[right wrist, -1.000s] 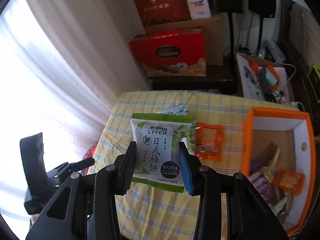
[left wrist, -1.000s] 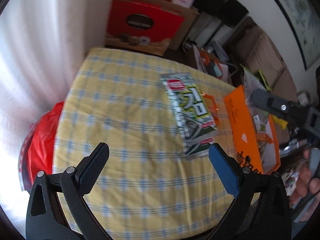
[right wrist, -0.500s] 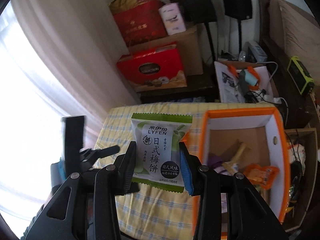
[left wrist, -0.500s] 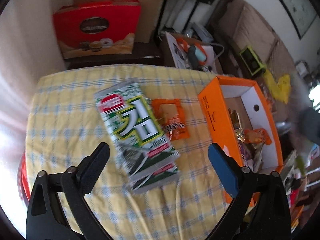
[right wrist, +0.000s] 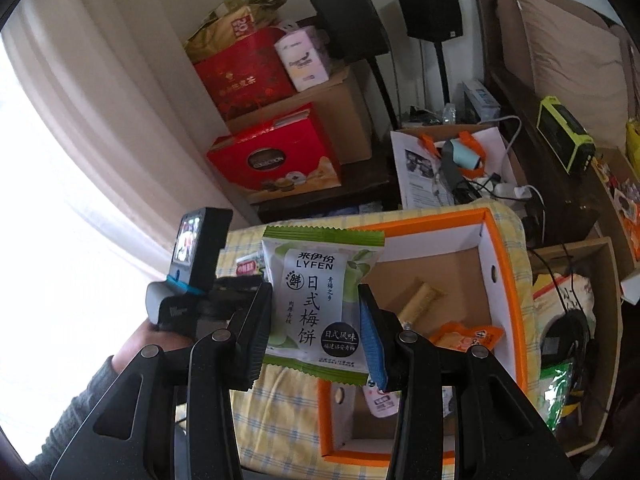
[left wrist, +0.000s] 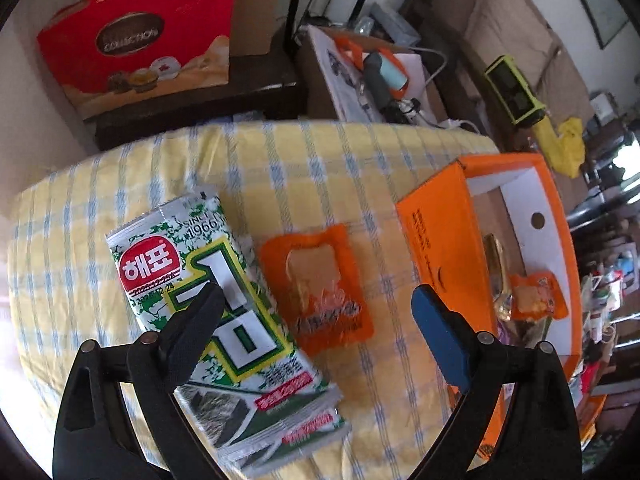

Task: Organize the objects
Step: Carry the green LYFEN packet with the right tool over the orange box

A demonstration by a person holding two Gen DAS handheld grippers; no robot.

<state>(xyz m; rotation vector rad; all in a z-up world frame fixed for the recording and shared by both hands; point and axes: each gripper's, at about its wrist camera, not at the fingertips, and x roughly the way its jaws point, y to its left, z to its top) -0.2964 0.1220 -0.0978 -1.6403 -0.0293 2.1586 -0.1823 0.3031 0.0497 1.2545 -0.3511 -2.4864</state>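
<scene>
- The yellow checked tablecloth (left wrist: 280, 160) carries everything I'm sorting, and the orange box (right wrist: 505, 256) sits on its right side, open, with a few snacks already inside.
- The seaweed packs (left wrist: 224, 320), a green and white stack, lie flat on the cloth to the left of the box; my left gripper (left wrist: 316, 312) hangs over them with its jaws spread wide and nothing between the pads.
- The plum cake packet (right wrist: 320, 300), green and white, is pinched upright in my right gripper (right wrist: 316, 328), held by its two side edges above the box's near left corner.
- The orange snack pouch (left wrist: 316, 284) lies flat between the seaweed packs and the box wall, just beside both.
- For the step in hand, I'd carry the packet further over the bare cardboard floor, lower it below the rim, then let go, so it doesn't catch the orange wall and tip out onto the cloth.
- Compared with a second ago, the right view has swung from the cloth to mostly the box, and the left view has shifted from bare cloth to sit over the seaweed and pouch.
- Whether the left pads are low enough to touch the seaweed I can't quite judge through this lens.
</scene>
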